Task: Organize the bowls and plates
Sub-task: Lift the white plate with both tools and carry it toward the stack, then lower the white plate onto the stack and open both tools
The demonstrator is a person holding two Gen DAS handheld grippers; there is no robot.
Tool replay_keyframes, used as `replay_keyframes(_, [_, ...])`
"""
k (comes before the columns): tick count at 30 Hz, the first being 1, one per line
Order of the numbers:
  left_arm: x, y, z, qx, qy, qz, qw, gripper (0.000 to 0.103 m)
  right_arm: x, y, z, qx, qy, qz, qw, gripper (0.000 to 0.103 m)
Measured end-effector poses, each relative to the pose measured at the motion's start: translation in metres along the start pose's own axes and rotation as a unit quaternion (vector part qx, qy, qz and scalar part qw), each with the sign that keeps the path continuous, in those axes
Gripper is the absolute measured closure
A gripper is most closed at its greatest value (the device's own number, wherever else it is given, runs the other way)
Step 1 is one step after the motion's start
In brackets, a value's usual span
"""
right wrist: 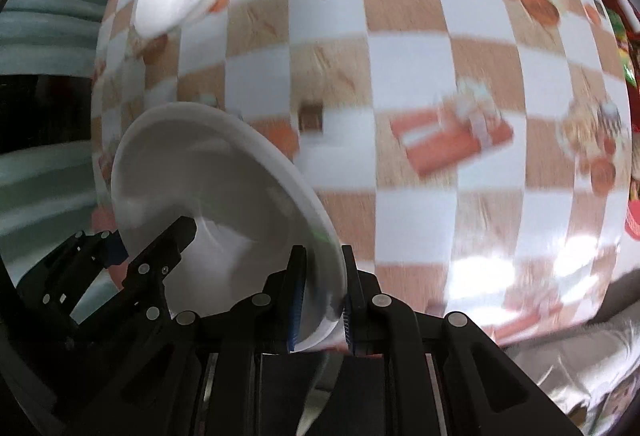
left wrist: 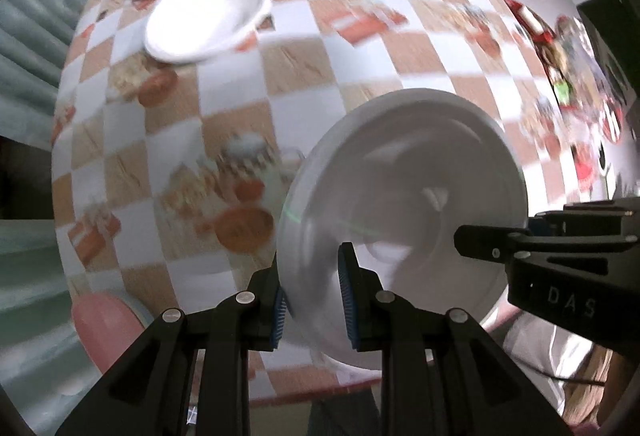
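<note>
Grippers, left (left wrist: pixel 312 300) and right (right wrist: pixel 320 300), both clamped on white bowl (left wrist: pixel 400 203) rim, tilted; level before nesting into far bowl (left wrist: pixel 208 15).

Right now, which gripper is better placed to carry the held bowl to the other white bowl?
Probably left. The left gripper straddles the rim of the held bowl on the side nearer the other bowl; the right gripper clamps the opposite rim.
</note>
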State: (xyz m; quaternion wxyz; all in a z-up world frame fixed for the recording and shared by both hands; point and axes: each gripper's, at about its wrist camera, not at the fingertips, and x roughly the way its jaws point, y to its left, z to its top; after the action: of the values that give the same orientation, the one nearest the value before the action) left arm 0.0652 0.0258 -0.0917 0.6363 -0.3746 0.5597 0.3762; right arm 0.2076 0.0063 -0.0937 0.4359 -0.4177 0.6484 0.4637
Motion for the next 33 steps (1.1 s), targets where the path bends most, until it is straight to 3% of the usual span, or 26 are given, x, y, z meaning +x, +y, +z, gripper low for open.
replay_keyframes(6, [0.018, -0.010, -0.022, 0.022, 0.035, -0.005, 0.9991, 0.077, 0.020, -0.008, -0.027, 0.017, 0.024, -0.007, 1.000, 0.085])
replay_keyframes(15, [0.027, -0.011, -0.026, 0.037, 0.046, -0.013, 0.9982, 0.075, 0.036, -0.009, -0.028, 0.028, 0.033, -0.010, 0.999, 0.085])
replay_keyframes(16, [0.027, -0.011, -0.028, 0.037, 0.049, -0.015, 0.9980, 0.073, 0.038, -0.008, -0.030, 0.026, 0.034, -0.011, 0.999, 0.085])
replay_keyframes(20, [0.023, -0.009, -0.030, 0.043, 0.048, -0.007, 0.9979, 0.035, 0.047, -0.002, -0.032, 0.025, 0.047, -0.016, 0.998, 0.085])
replay_keyframes(22, [0.021, -0.008, -0.031, 0.043, 0.043, -0.001, 0.9981, 0.031, 0.047, -0.005, -0.035, 0.027, 0.048, -0.023, 0.998, 0.083])
replay_keyframes(23, [0.019, -0.006, -0.030, 0.042, 0.042, 0.001, 0.9982, 0.028, 0.046, -0.007, -0.035, 0.030, 0.047, -0.025, 0.998, 0.064])
replay_keyframes(24, [0.018, -0.004, -0.030, 0.040, 0.041, 0.001, 0.9984, 0.024, 0.044, -0.010, -0.034, 0.035, 0.044, -0.025, 0.998, 0.030])
replay_keyframes(26, [0.015, 0.003, -0.030, 0.029, 0.040, 0.001, 0.9988, 0.023, 0.037, -0.016, -0.033, 0.042, 0.029, -0.027, 0.998, 0.009])
replay_keyframes(31, [0.012, 0.023, -0.029, -0.014, 0.036, 0.013, 0.9992, 0.016, 0.022, -0.025, -0.022, 0.056, 0.013, -0.038, 0.998, 0.008])
replay_keyframes(33, [0.016, 0.032, -0.025, -0.044, 0.046, 0.018, 0.9978, 0.006, 0.019, -0.030, -0.016, 0.062, 0.011, -0.041, 0.997, 0.008])
